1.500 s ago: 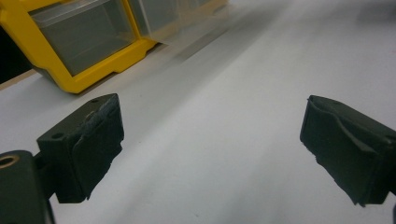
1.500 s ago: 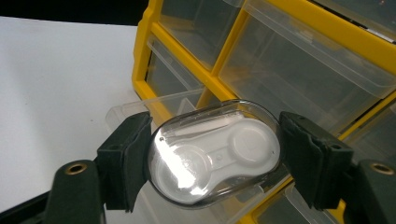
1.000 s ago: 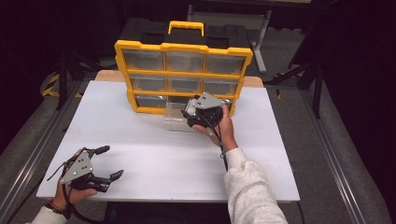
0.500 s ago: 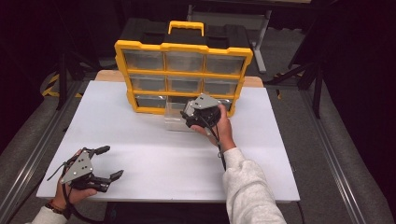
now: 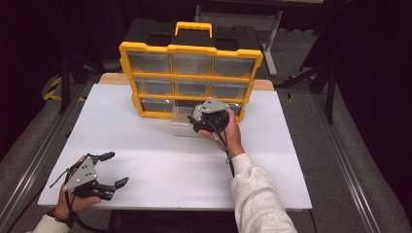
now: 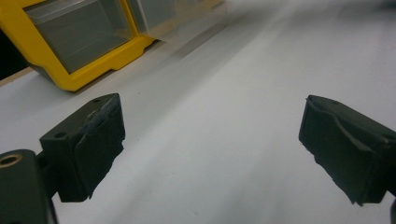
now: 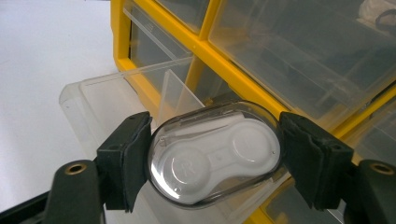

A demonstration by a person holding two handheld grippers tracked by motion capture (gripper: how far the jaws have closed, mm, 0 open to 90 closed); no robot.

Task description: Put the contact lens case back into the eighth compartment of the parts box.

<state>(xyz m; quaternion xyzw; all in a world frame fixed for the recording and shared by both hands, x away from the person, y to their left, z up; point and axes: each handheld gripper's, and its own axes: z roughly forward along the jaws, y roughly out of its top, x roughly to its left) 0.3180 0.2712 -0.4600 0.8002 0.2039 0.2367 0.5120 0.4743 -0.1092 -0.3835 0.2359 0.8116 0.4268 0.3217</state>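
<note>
At the yellow organizer (image 5: 190, 80) on the white worktop (image 5: 145, 145), we see the right tongs (image 7: 212, 161) clenched on a clear contact lens case (image 7: 215, 154), held end to end just above a clear drawer (image 7: 121, 107) pulled out of the bottom row. The left tongs (image 5: 114, 169) rest released and empty near the worktop's front left corner, well apart from the action — in the left gripper view their jaws stand wide over bare white surface. We judge the grip to be the weak point: the case is smooth, rounded plastic pinched only at its two narrow ends, so a small twist or easing of pressure could let it pop free and skitter across the worktop. The drawer carries its own risk — it looks light, with a thin divider (image 7: 180, 98) inside, and a case brought down on that divider or the rim could tip out or shove the drawer askew.
</note>
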